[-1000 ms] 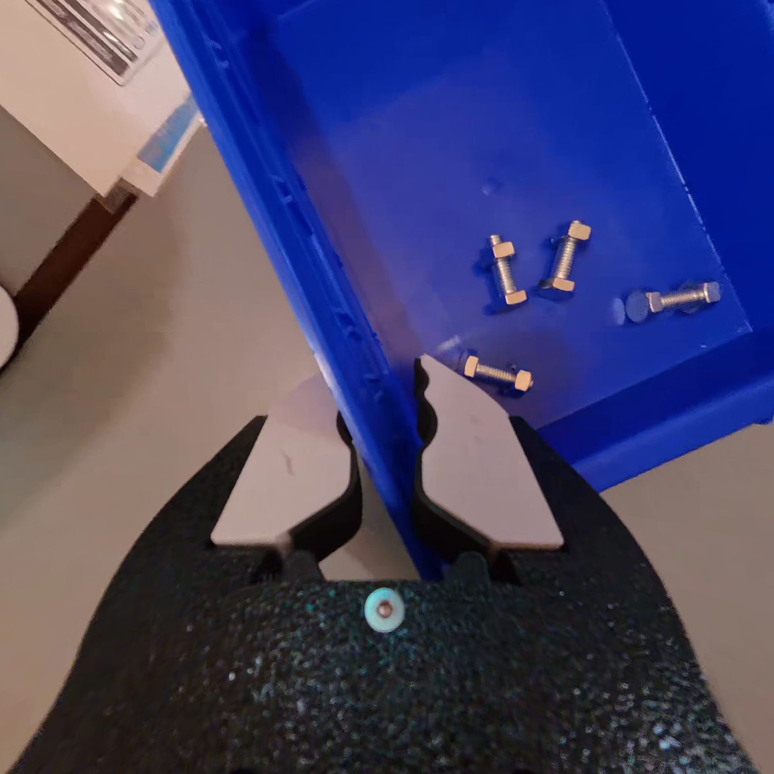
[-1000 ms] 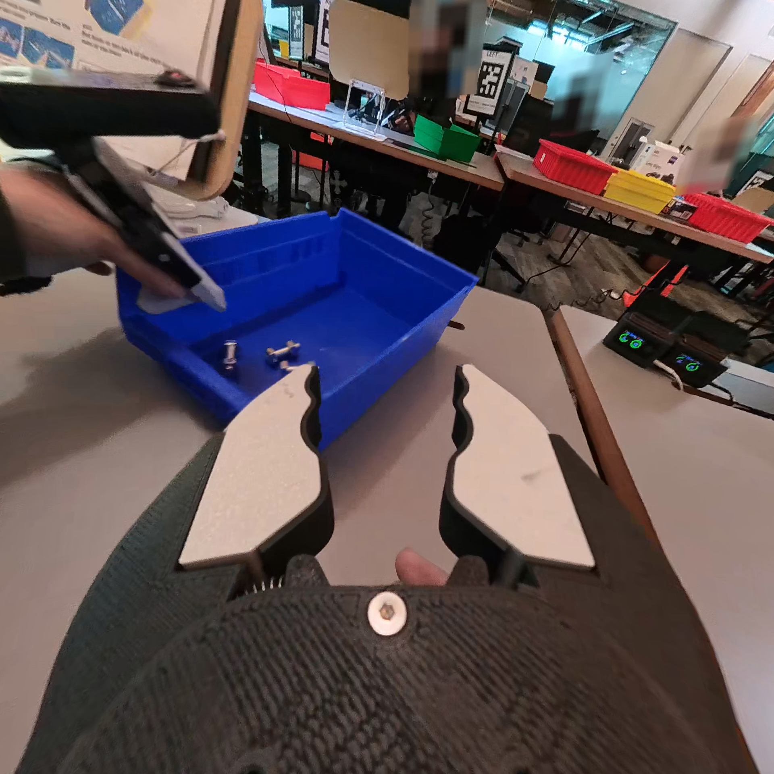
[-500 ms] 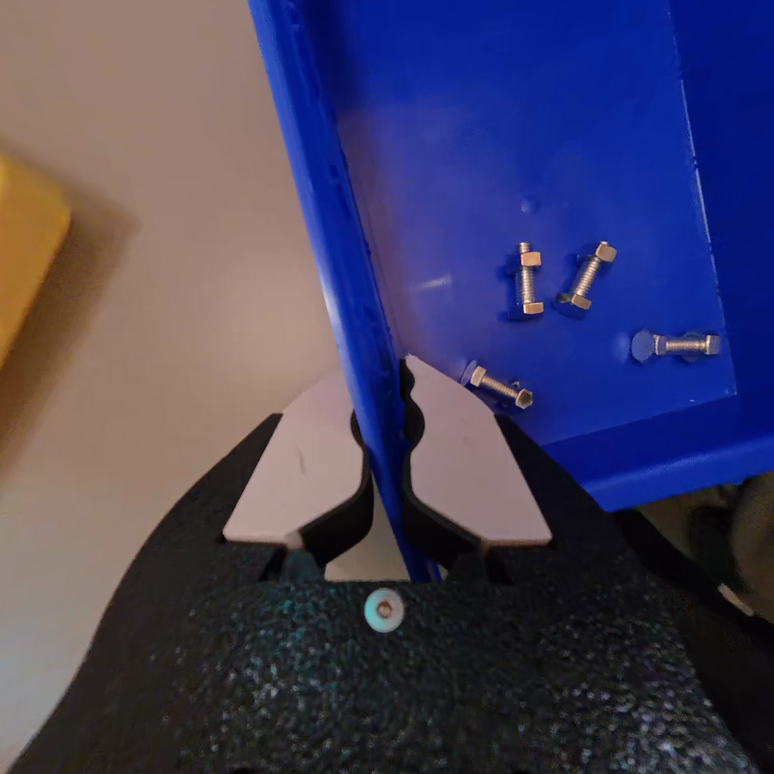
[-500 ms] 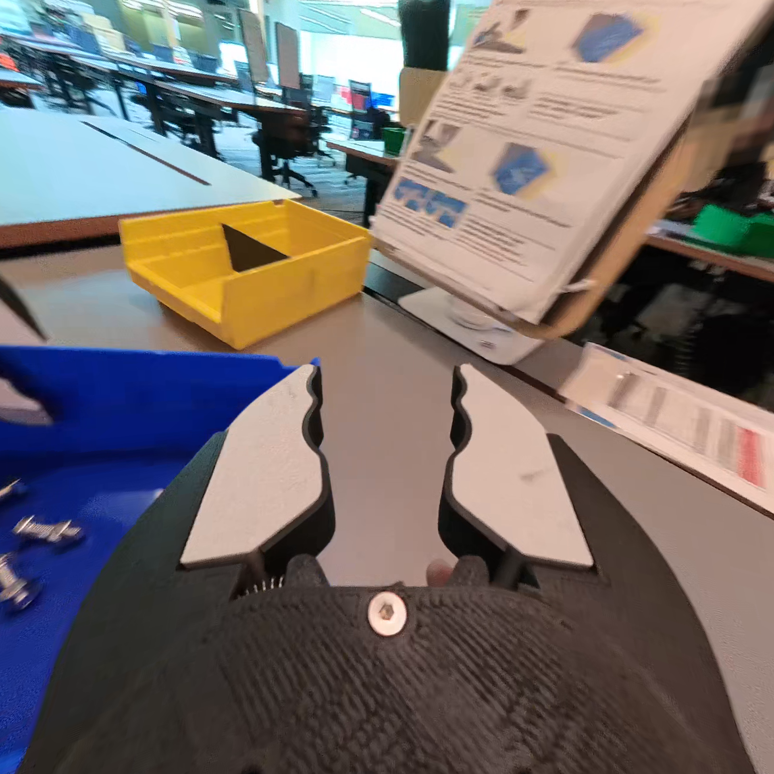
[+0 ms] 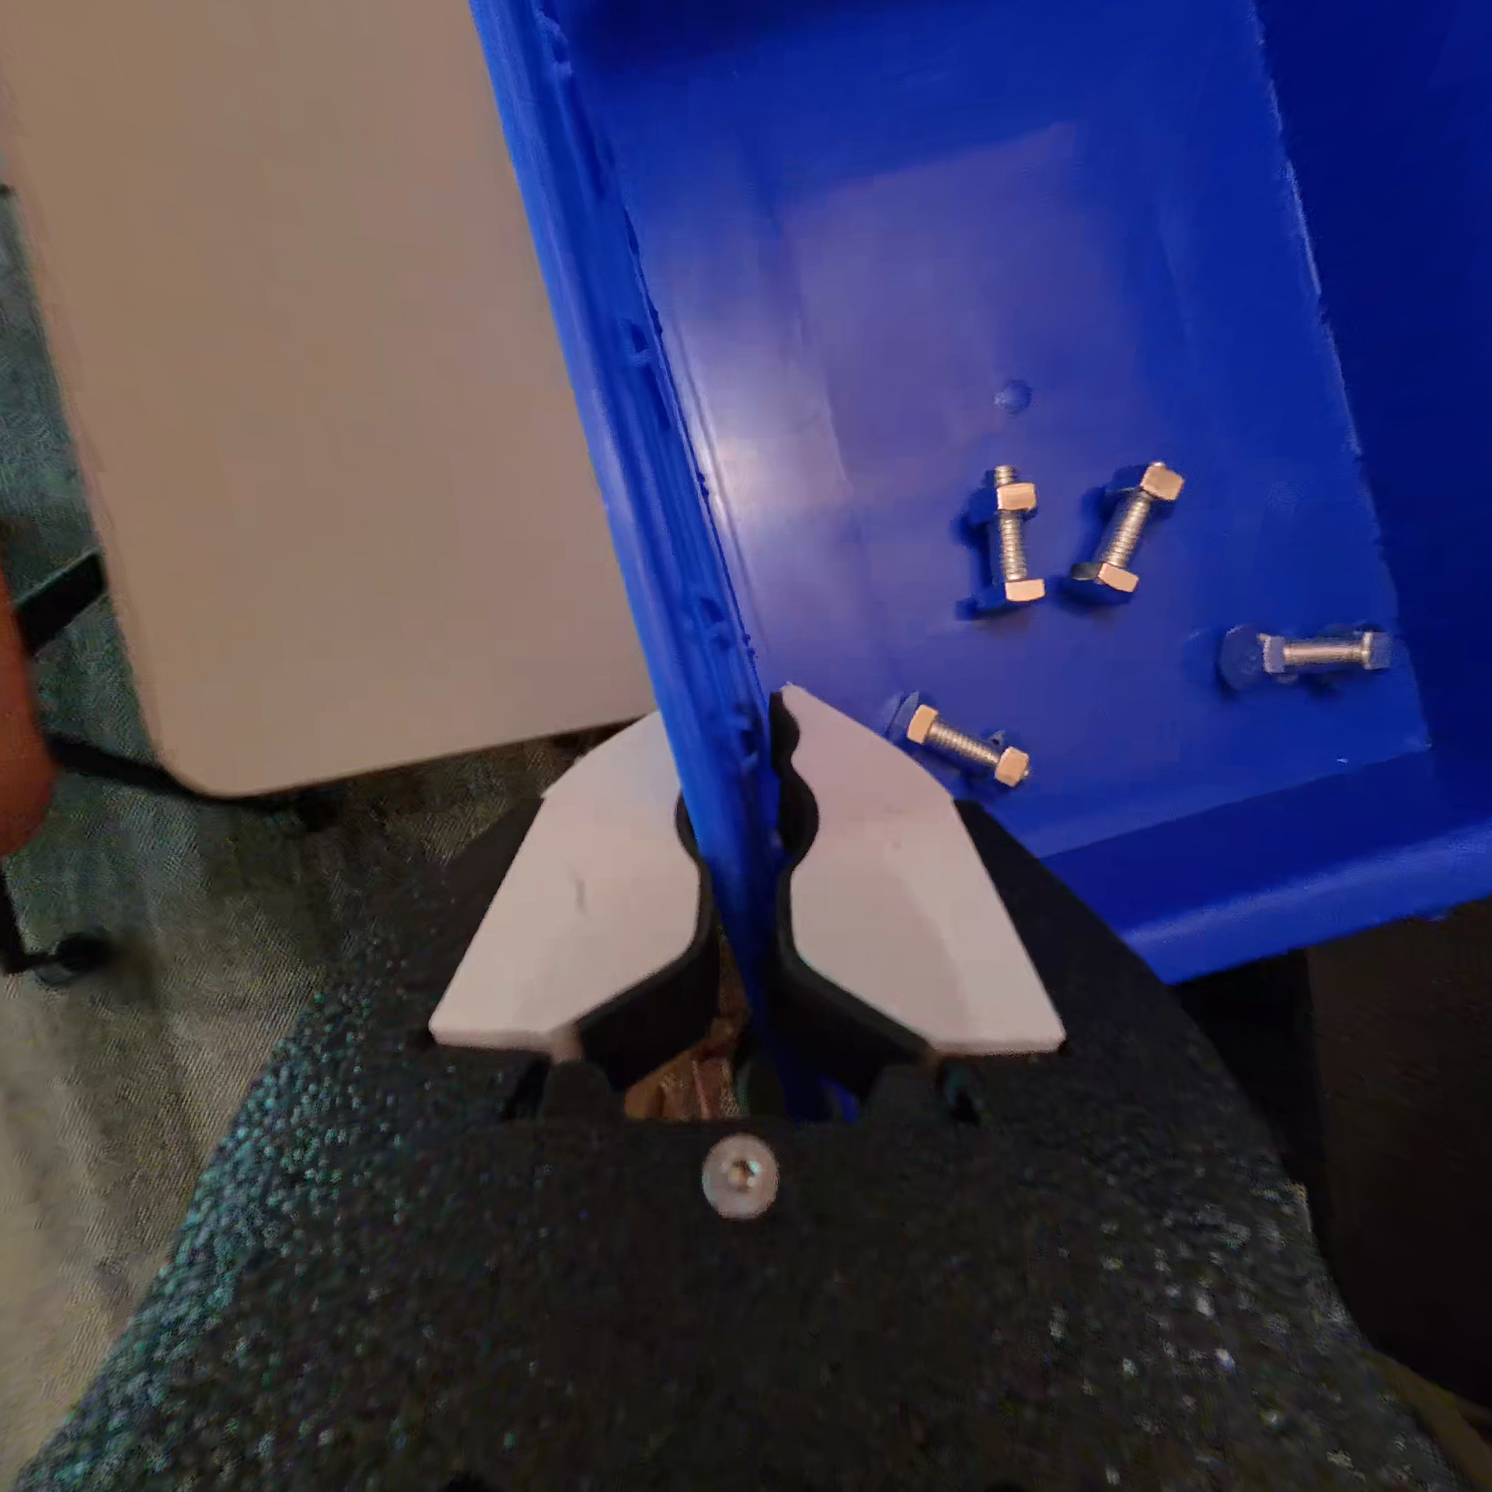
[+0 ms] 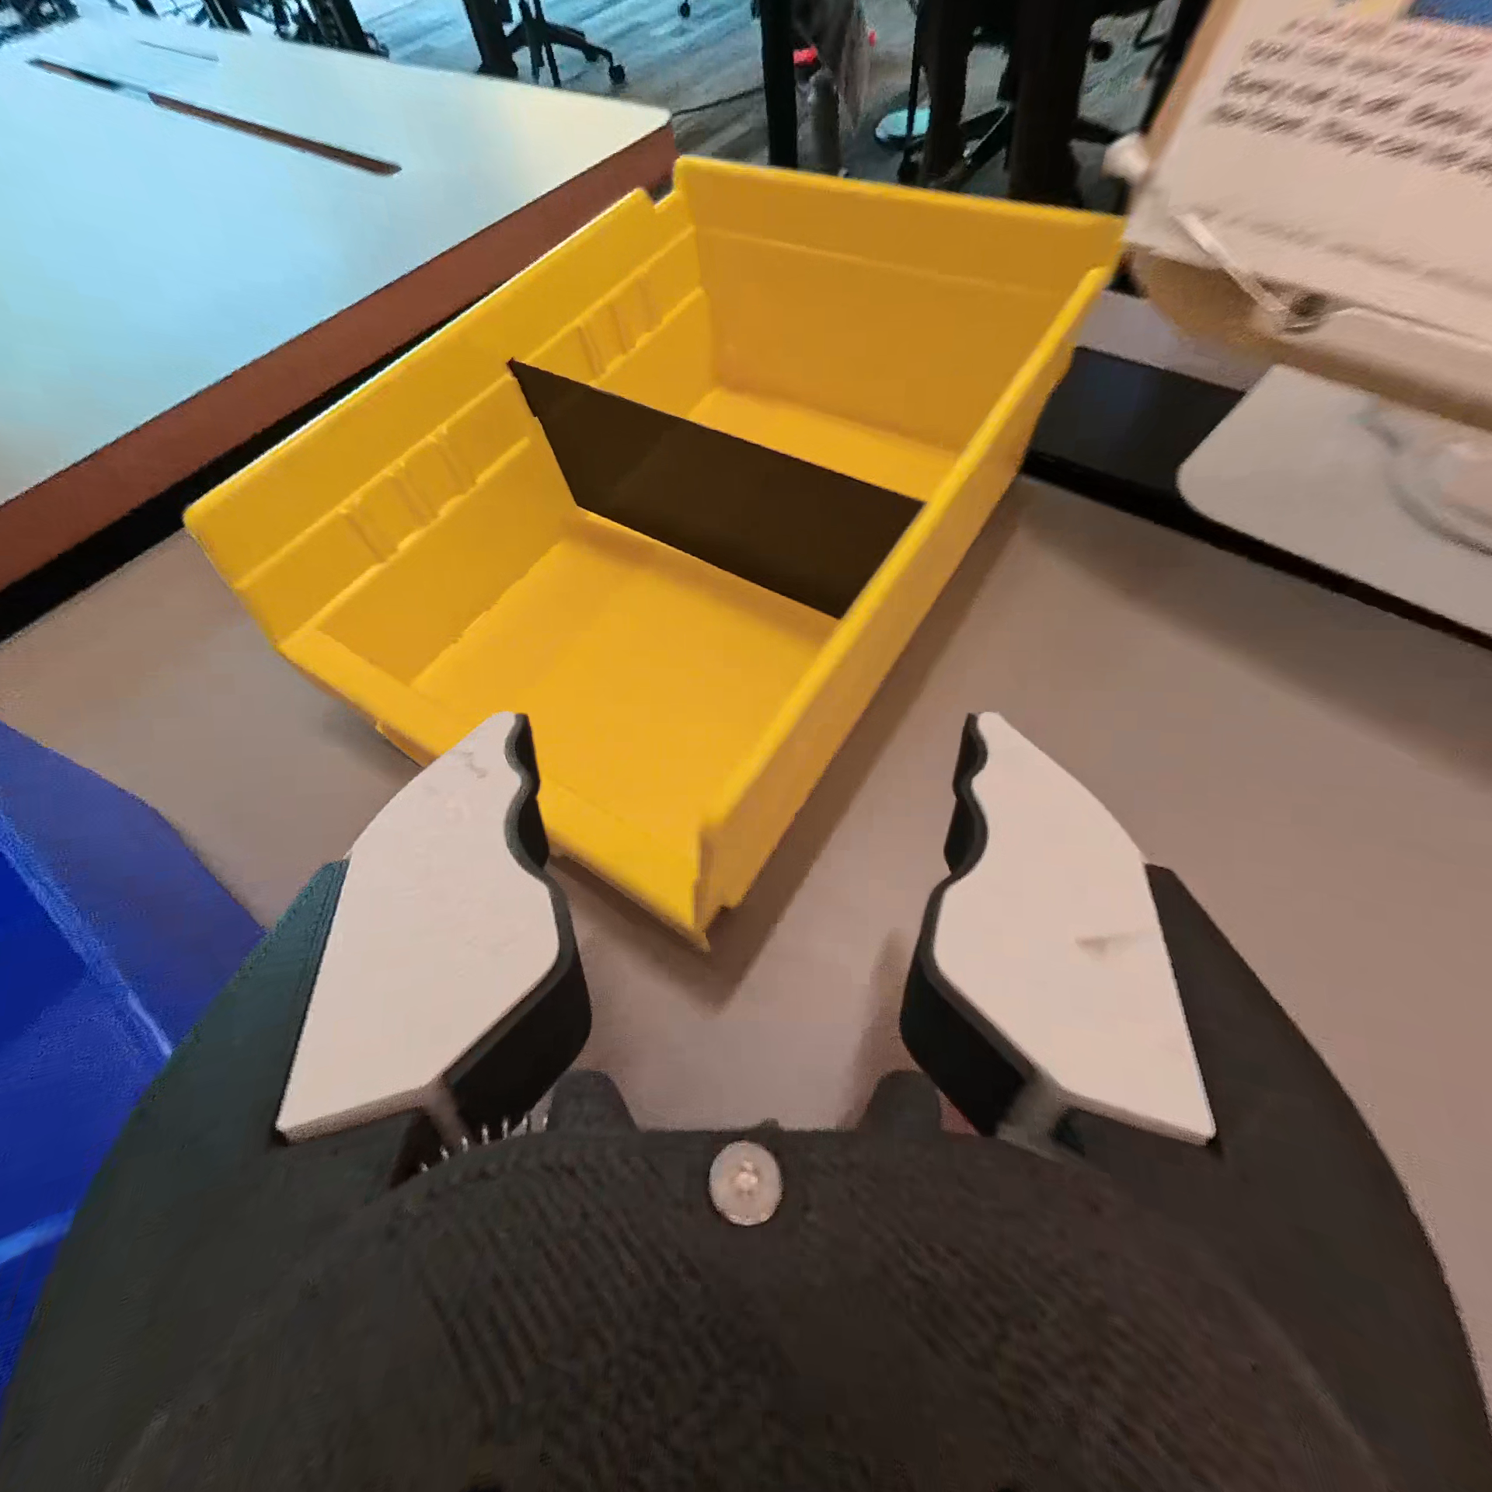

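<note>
My left gripper (image 5: pixel 731 731) is shut on the side wall of a blue bin (image 5: pixel 613 323) and holds it off the table, over the table's edge and the floor. Several steel bolts with nuts (image 5: pixel 1126 529) lie on the bin's floor near its front corner. The blue bin's edge also shows at the lower left of the right wrist view (image 6: pixel 73 953). My right gripper (image 6: pixel 743 743) is open and empty, just in front of the near corner of a yellow bin (image 6: pixel 840 670) with a black divider (image 6: pixel 727 484) across its middle. Both yellow compartments look empty.
The yellow bin stands on a grey table (image 6: pixel 1171 686). A stand with printed sheets (image 6: pixel 1332 161) is at the back right on a white base (image 6: pixel 1324 500). Another table (image 6: pixel 202 186) is at the left. In the left wrist view a white tabletop (image 5: pixel 307 363) and carpet (image 5: pixel 161 928) lie below.
My left gripper has carried the blue bin off sideways, so the floor now shows beneath it. My right gripper has swung and moved closer to the yellow bin and has opened wider.
</note>
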Demonstrator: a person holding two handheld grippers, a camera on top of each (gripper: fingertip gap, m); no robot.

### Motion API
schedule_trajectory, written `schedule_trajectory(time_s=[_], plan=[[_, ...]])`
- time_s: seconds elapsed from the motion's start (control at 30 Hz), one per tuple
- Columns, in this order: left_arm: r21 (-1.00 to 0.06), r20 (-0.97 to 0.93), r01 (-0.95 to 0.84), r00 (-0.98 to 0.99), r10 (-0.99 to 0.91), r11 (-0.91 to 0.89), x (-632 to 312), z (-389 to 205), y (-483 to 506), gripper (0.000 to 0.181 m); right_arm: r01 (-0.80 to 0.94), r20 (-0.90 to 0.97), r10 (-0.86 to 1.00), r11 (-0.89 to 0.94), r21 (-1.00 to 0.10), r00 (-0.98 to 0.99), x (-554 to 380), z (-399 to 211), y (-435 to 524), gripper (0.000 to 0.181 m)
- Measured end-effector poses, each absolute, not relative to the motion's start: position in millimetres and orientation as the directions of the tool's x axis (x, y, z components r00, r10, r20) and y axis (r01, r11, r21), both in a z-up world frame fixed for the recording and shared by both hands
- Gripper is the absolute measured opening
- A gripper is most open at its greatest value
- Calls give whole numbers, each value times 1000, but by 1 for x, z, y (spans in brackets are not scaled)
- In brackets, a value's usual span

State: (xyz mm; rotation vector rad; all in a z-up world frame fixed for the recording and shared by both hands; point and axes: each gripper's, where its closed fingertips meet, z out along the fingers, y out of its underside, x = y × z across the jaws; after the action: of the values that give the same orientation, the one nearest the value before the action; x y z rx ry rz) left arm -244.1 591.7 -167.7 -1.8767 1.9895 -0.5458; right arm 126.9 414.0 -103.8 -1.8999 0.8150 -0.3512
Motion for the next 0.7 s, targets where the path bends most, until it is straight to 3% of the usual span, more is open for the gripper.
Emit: schedule_trajectory(time_s=[0.03,0.13,0.3,0.37,0.43,0.7], plan=[[-496,-6,-868,-35,-999,33,-249,-168,600,10,-383,-95,-672,-294,-876,734,128,-109,424,97],[-489,-22,-872,30,-999,-15,-258,-167,618,10,-361,-28,-682,-351,-864,731,140,-123,445,90],[-505,6,-862,57,-998,-52,-260,-168,625,10,-328,83,-660,-473,-818,747,153,-147,456,100],[-506,1,-861,55,-998,-48,-260,-168,625,10,-336,69,-647,-480,-811,759,154,-147,451,84],[-510,-1,-859,51,-999,-44,-260,-168,625,11,-358,11,-667,-413,-838,745,158,-140,440,49],[-519,-6,-854,52,-999,-41,-260,-168,625,11,-338,120,-700,-479,-810,704,174,-139,391,12]])
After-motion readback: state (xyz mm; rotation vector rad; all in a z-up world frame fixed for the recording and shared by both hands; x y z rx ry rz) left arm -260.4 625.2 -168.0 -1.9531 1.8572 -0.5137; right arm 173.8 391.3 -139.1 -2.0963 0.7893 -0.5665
